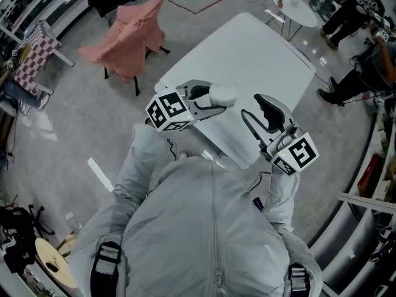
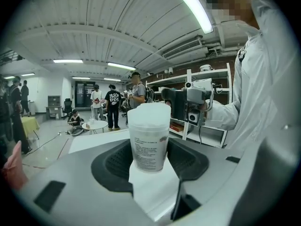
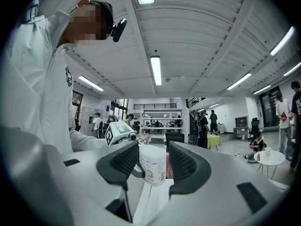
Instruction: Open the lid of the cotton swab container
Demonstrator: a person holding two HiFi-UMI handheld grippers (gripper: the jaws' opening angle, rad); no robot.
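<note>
White table (image 1: 247, 60), pink-draped chair (image 1: 133, 33), grey floor (image 1: 93, 116)

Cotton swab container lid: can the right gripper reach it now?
Probably yes. The right gripper is open and faces the cotton swab container, which the left gripper holds; nothing stands between them.

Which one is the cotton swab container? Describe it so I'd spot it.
Start at the big white table. Just above its near edge, the left gripper clamps the cotton swab container: a small, pale tub with a printed label, the only thing held.
</note>
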